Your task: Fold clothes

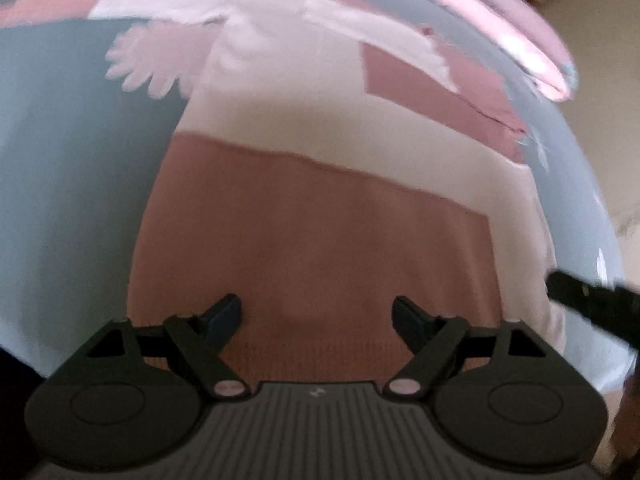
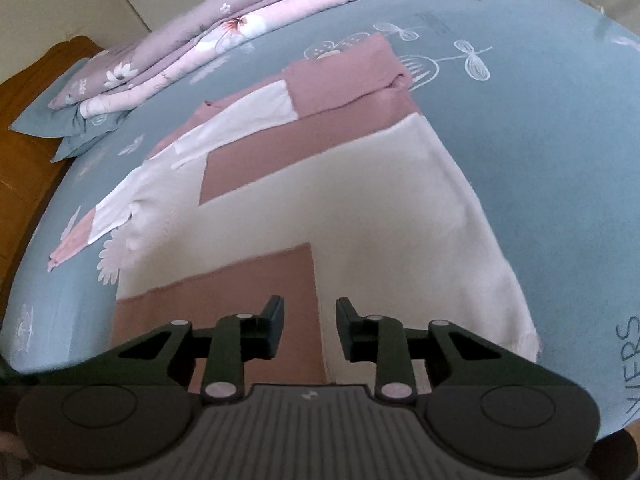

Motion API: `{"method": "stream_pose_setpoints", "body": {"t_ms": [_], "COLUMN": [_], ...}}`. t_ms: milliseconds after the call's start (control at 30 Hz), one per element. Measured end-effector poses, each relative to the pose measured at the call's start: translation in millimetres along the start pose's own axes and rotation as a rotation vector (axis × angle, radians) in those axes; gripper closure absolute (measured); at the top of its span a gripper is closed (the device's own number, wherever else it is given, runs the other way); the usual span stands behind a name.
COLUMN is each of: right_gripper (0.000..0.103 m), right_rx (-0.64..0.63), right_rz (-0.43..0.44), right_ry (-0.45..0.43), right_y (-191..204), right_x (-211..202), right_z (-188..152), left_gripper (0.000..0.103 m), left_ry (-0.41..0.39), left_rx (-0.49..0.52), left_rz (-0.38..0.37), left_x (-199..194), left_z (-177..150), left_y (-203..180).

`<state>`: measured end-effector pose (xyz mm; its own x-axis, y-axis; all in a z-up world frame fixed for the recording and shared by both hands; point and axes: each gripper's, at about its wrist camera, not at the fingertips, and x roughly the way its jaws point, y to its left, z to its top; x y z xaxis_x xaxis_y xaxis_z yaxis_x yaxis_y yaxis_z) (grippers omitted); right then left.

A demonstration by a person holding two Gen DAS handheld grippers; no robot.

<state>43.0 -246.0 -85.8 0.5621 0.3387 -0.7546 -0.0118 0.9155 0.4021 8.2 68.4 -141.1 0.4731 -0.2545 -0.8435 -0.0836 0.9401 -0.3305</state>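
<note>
Pink-and-white sweater [image 2: 304,184] flat on bed [image 2: 540,160], long axis running away from right gripper [image 2: 310,320]; hem under both grippers. Left gripper [image 1: 318,316] jaws wide apart, right's apart, both empty.

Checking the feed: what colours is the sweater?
Dusty pink and white blocks on the sweater; the right wrist view shows it best.

Left gripper [image 1: 318,314], matte black plastic, grey ribbed centre plate with small white mark, two round domed side housings, pale rivets at linkage pivots, dark blue-grey pads on jaws, right gripper [image 2: 310,318], same black build, ribbed plate, pale rivets
</note>
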Motion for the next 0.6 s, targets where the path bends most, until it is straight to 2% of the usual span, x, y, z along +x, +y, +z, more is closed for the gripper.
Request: {"method": "stream_pose_setpoints", "body": {"t_ms": [167, 333, 400, 533, 600], "right_gripper": [0.069, 0.061, 0.059, 0.057, 0.057], "right_rx": [-0.059, -0.165, -0.177, -0.22, -0.181], "right_rz": [0.041, 0.086, 0.079, 0.105, 0.098], "right_ry": [0.019, 0.072, 0.1, 0.135, 0.097], "right_y": [20, 46, 46, 50, 41], "right_x": [19, 49, 61, 49, 39], "right_z": [-9, -24, -34, -32, -25], "left_gripper": [0.019, 0.019, 0.019, 0.019, 0.019], "left_ry": [0.001, -0.001, -0.01, -0.024, -0.026], "left_rx": [0.046, -0.02, -0.028, -0.006, 0.002], "left_rz": [0.05, 0.045, 0.054, 0.05, 0.043], "left_x": [-10, -22, -28, -19, -13], "left_z": [-9, -4, -1, 6, 10], "left_y": [8, 12, 10, 0, -5]}}
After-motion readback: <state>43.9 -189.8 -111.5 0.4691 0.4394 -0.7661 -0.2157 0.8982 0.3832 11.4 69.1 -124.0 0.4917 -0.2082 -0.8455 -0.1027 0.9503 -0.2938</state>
